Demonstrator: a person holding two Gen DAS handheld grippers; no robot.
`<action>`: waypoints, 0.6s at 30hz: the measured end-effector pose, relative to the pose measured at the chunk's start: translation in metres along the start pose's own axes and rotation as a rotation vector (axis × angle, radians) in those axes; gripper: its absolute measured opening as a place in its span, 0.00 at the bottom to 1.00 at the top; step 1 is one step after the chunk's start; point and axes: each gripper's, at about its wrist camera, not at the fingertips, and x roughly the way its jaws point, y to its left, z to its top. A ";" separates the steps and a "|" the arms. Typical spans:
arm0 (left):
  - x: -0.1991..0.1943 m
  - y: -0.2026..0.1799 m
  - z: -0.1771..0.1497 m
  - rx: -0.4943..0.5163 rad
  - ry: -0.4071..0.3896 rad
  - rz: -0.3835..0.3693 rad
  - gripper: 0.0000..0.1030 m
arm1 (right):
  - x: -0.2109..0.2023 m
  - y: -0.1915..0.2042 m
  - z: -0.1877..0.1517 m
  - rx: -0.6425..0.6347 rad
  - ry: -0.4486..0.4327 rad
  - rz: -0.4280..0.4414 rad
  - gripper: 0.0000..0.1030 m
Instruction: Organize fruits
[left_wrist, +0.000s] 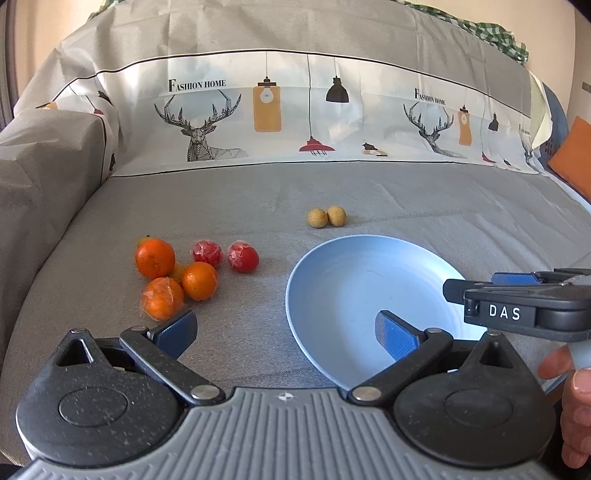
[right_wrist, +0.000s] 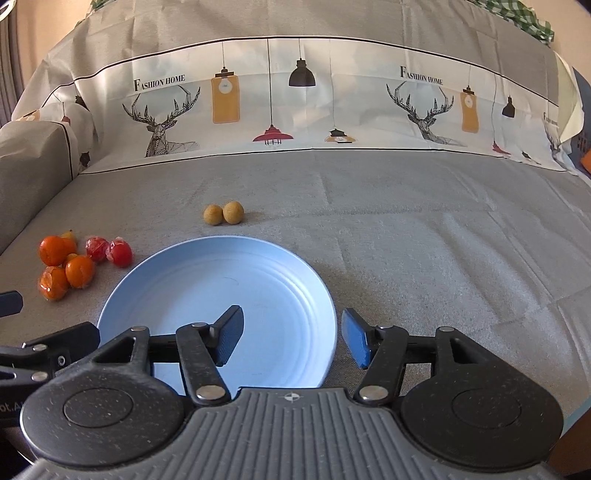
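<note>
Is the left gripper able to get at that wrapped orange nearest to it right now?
Probably yes. The left gripper is open and empty, and the wrapped orange lies just beyond its left finger on bare sofa cover, nothing between them. The other oranges crowd its far side.

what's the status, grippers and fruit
Left gripper and right gripper open, empty. Blue plate empty; oranges left of it. Path clear.

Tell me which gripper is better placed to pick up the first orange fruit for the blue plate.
Probably the left gripper. It is open, and its left finger lies right beside the wrapped orange fruit. The right gripper, also open, hovers over the round blue plate, farther from the pile.
</note>
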 end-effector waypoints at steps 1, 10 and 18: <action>-0.001 0.000 0.000 -0.002 -0.003 -0.001 1.00 | 0.000 0.000 0.000 -0.003 0.001 0.000 0.59; -0.022 0.010 0.008 -0.029 -0.033 -0.103 0.52 | -0.004 0.003 -0.001 -0.013 -0.022 0.044 0.49; -0.052 0.019 0.039 0.212 -0.161 -0.113 0.25 | -0.008 0.009 0.000 -0.028 -0.052 0.083 0.34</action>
